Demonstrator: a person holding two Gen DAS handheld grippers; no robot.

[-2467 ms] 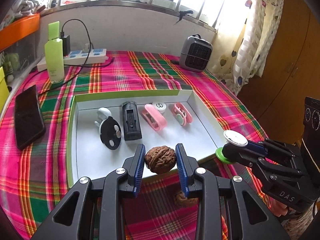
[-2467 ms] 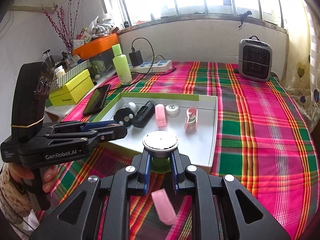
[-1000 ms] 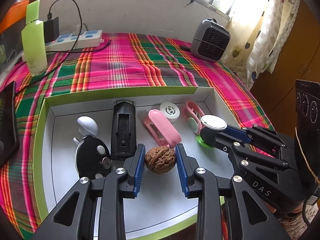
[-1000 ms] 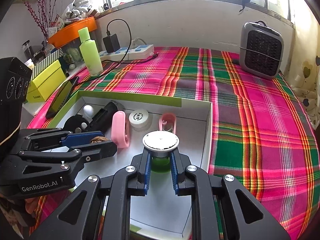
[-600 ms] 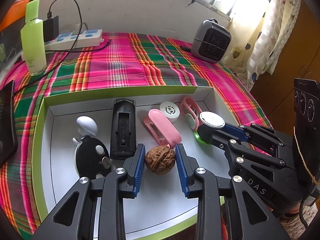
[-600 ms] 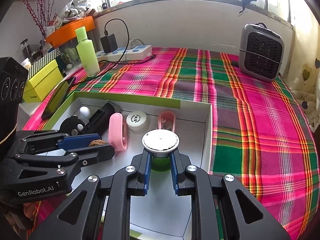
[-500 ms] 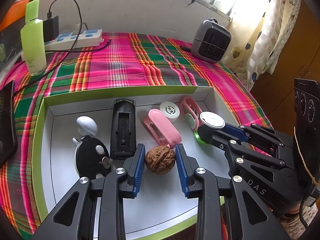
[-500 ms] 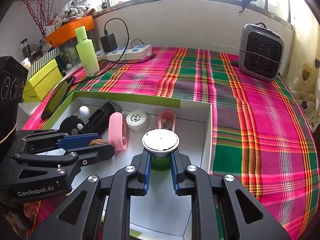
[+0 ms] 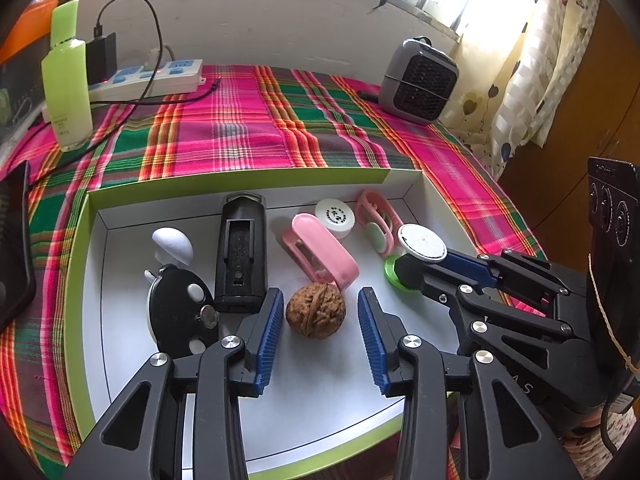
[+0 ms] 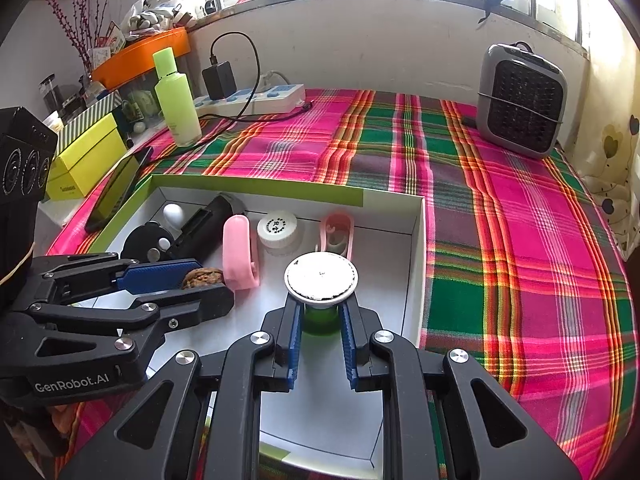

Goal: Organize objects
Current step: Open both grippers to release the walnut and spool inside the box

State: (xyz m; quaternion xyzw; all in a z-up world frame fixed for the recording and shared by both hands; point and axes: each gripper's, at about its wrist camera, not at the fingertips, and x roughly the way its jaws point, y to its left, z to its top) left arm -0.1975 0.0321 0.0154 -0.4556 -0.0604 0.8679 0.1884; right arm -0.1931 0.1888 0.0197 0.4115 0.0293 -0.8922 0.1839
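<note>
A white tray with a green rim (image 9: pixel 240 182) lies on the plaid cloth. A brown walnut (image 9: pixel 315 315) rests on the tray floor between the open fingers of my left gripper (image 9: pixel 318 316), with a gap on each side. My right gripper (image 10: pixel 321 318) is shut on a green piece with a white round top (image 10: pixel 321 278), held low over the right part of the tray (image 10: pixel 394 200); it also shows in the left wrist view (image 9: pixel 422 243). The tray holds a black case (image 9: pixel 240 256), a pink clip (image 9: pixel 320 252), a white cap (image 9: pixel 335 216), a pink ring clip (image 9: pixel 378 220) and a black-and-white gadget (image 9: pixel 180 312).
A grey mini heater (image 10: pixel 520 100) stands at the back right. A green bottle (image 10: pixel 176 100), a power strip with charger (image 10: pixel 256 98), a phone (image 10: pixel 120 188) and a yellow box (image 10: pixel 84 160) are at the left and back. A curtain (image 9: pixel 532 72) hangs at the right.
My left gripper has opened and let go of the walnut, which now rests on the tray floor. My right gripper has hardly moved and still holds the green piece.
</note>
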